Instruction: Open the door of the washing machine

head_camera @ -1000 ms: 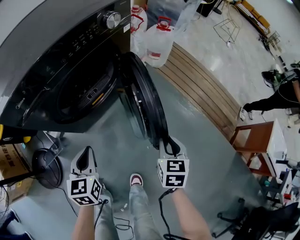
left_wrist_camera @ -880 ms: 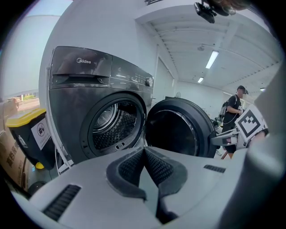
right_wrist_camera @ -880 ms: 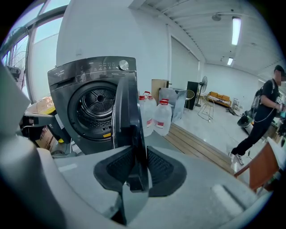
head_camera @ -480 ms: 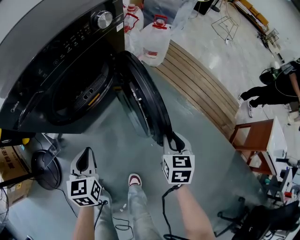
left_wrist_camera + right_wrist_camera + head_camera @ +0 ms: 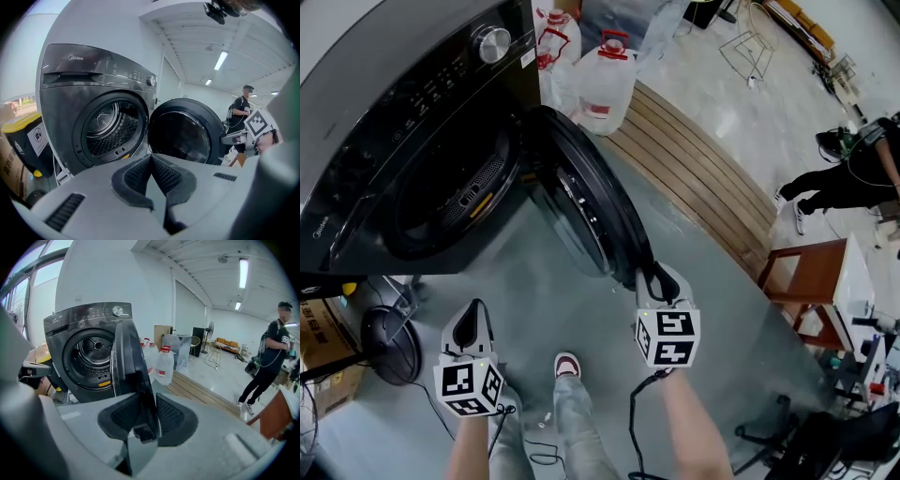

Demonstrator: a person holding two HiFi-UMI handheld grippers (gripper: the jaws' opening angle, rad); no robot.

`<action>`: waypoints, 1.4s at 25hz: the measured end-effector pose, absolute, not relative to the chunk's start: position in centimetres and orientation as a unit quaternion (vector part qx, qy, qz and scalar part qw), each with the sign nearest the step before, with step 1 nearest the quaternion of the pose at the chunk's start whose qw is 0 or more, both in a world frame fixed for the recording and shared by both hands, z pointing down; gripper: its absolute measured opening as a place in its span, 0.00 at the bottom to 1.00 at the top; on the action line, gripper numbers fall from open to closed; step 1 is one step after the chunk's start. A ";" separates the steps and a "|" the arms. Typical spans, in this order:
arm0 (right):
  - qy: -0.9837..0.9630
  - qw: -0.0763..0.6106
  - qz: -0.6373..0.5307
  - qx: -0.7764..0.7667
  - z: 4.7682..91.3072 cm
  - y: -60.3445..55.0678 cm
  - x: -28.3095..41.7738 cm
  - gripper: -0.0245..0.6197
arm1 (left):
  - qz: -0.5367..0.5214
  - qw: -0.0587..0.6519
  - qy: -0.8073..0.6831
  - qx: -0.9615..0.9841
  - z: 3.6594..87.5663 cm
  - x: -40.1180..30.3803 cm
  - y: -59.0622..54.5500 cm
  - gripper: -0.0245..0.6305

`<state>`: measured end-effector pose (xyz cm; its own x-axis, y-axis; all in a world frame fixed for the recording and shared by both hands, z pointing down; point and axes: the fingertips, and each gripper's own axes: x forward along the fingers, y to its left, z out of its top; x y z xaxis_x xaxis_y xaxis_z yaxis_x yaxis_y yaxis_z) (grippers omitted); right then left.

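The dark front-loading washing machine (image 5: 403, 122) fills the upper left of the head view, its drum (image 5: 110, 126) exposed. Its round door (image 5: 581, 206) stands swung out to the right, edge-on in the right gripper view (image 5: 129, 357). My right gripper (image 5: 652, 281) is shut on the door's outer rim, which sits between both pads (image 5: 143, 401); its jaws have just been opening a little. My left gripper (image 5: 471, 319) hangs low in front of the machine, apart from it. Its pads (image 5: 151, 157) meet with nothing between them.
Two clear water jugs (image 5: 605, 80) stand right of the machine beside a wooden slatted platform (image 5: 703, 178). A person (image 5: 853, 178) stands at the far right near a brown wooden stool (image 5: 811, 281). A black floor fan (image 5: 389, 342) and a yellow-lidded bin (image 5: 23, 140) lie left.
My right gripper has moved right and toward me with the door's rim, and the door has swung wider. My left gripper has drifted slightly lower.
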<state>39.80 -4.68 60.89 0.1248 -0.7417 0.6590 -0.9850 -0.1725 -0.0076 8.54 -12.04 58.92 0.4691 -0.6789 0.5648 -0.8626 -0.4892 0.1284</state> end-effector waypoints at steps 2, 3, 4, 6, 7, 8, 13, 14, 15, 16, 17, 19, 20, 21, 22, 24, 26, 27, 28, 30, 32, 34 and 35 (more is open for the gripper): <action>-0.600 0.223 0.268 0.720 60.9 -4.8 40.7 0.19 | 0.227 0.203 -0.463 0.833 59.0 8.8 -12.2 0.04; -0.599 0.223 0.266 0.721 60.9 -4.8 41.1 0.19 | 0.227 0.204 -0.463 0.833 59.0 8.9 -12.2 0.04; -0.599 0.224 0.265 0.722 60.9 -4.9 41.6 0.19 | 0.227 0.204 -0.463 0.832 59.0 9.0 -12.3 0.04; -0.599 0.225 0.262 0.723 60.9 -5.1 42.4 0.19 | 0.227 0.203 -0.463 0.833 59.0 9.1 -12.5 0.04; -0.599 0.226 0.261 0.723 60.9 -5.3 42.7 0.19 | 0.227 0.203 -0.463 0.832 59.0 9.2 -12.7 0.04; -0.599 0.227 0.260 0.723 60.9 -5.4 43.1 0.19 | 0.227 0.203 -0.463 0.832 59.0 9.2 -12.8 0.04; -0.602 0.225 0.256 0.722 60.9 -5.7 44.5 0.20 | 0.226 0.201 -0.465 0.832 58.7 9.3 -13.3 0.04; -0.603 0.225 0.255 0.722 60.9 -5.8 44.7 0.20 | 0.227 0.200 -0.465 0.832 58.7 9.3 -13.3 0.04; -0.604 0.226 0.254 0.721 60.9 -5.9 44.9 0.20 | 0.227 0.200 -0.466 0.831 58.7 9.3 -13.4 0.04; -0.604 0.227 0.253 0.720 60.9 -5.9 45.1 0.20 | 0.228 0.200 -0.467 0.831 58.7 9.2 -13.5 0.04; -0.605 0.229 0.252 0.720 61.0 -6.0 45.3 0.20 | 0.229 0.199 -0.467 0.830 58.7 9.2 -13.6 0.04; -0.609 0.230 0.250 0.717 60.9 -6.2 45.7 0.20 | 0.229 0.199 -0.469 0.830 58.7 9.2 -13.7 0.04; -0.612 0.229 0.249 0.715 60.9 -6.3 45.9 0.20 | 0.228 0.198 -0.469 0.830 58.7 9.2 -13.8 0.04; -0.616 0.227 0.248 0.713 61.0 -6.4 46.2 0.20 | 0.227 0.197 -0.469 0.831 58.6 9.3 -13.8 0.04; -0.619 0.227 0.246 0.710 61.0 -6.5 46.4 0.20 | 0.226 0.195 -0.467 0.832 58.5 9.5 -13.8 0.04; -0.623 0.231 0.244 0.707 61.0 -6.6 46.8 0.20 | 0.226 0.193 -0.463 0.835 58.5 9.8 -13.7 0.04; -0.625 0.234 0.243 0.704 61.0 -6.8 47.1 0.20 | 0.227 0.194 -0.460 0.836 58.6 10.1 -13.6 0.04; -0.625 0.235 0.242 0.704 61.0 -6.8 47.3 0.20 | 0.227 0.195 -0.460 0.836 58.6 10.2 -13.5 0.04; -0.626 0.235 0.241 0.703 61.0 -6.9 47.4 0.20 | 0.227 0.196 -0.459 0.836 58.7 10.4 -13.5 0.04; -0.628 0.235 0.240 0.702 60.9 -7.0 47.5 0.20 | 0.227 0.197 -0.459 0.837 58.7 10.7 -13.5 0.04; -0.629 0.234 0.240 0.702 61.0 -7.0 47.5 0.20 | 0.226 0.196 -0.457 0.838 58.7 11.1 -13.4 0.04; -0.630 0.234 0.240 0.701 61.0 -6.9 47.5 0.20 | 0.226 0.194 -0.454 0.840 58.6 11.4 -13.3 0.04; -0.630 0.234 0.240 0.701 60.9 -6.9 47.5 0.20 | 0.227 0.193 -0.453 0.840 58.5 11.5 -13.3 0.04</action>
<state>47.48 -6.86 60.95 0.0912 -0.7702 0.6313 -0.9950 -0.0970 0.0253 11.49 -13.25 58.46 0.4863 -0.6739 0.5562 -0.8489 -0.5152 0.1180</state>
